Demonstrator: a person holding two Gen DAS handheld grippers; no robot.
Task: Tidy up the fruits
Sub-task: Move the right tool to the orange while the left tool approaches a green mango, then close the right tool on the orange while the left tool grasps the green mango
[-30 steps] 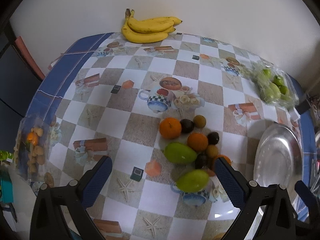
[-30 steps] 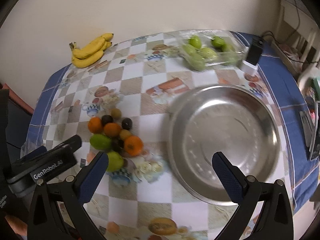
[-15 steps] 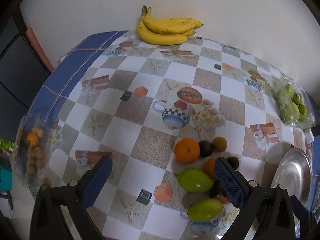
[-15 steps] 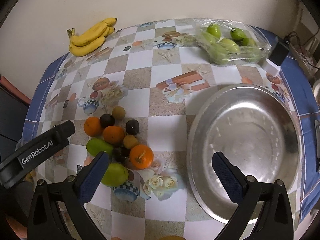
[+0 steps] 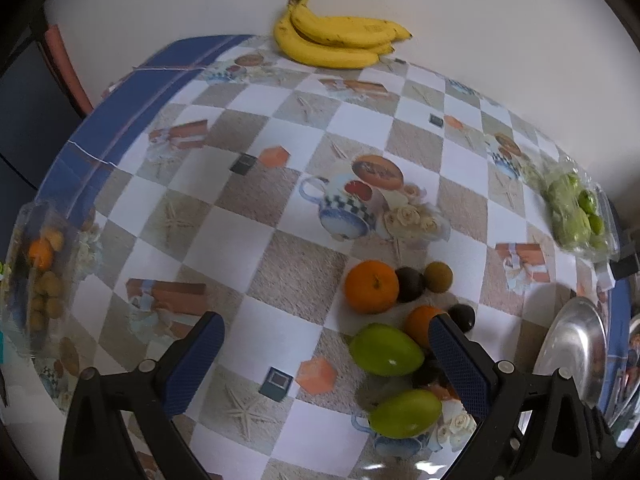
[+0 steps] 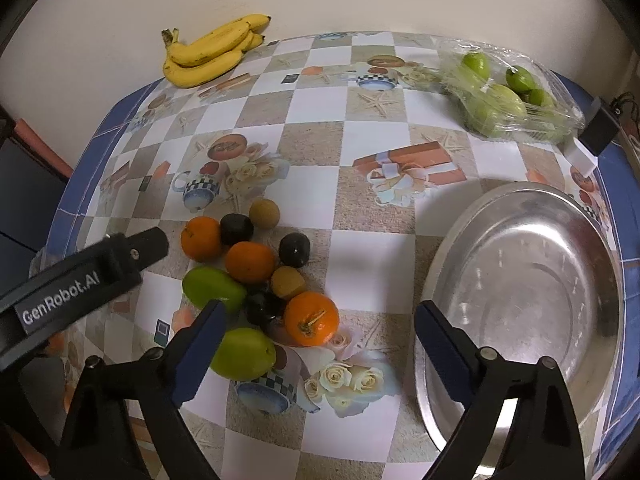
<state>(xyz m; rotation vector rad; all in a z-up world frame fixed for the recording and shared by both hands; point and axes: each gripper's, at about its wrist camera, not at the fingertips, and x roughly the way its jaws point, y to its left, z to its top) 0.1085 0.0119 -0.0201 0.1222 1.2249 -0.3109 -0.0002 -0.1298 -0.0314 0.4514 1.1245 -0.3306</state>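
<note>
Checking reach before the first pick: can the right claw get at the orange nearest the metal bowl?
Probably yes: the right claw stands open just above that orange, nothing covering it.

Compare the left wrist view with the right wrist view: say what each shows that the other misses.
Left wrist only: a clear bag of small fruit at the table's left edge. Right wrist only: the whole empty metal tray, the left gripper's body and a black box. Both: bananas, the loose fruit pile, packed green fruit and open jaws holding nothing.
</note>
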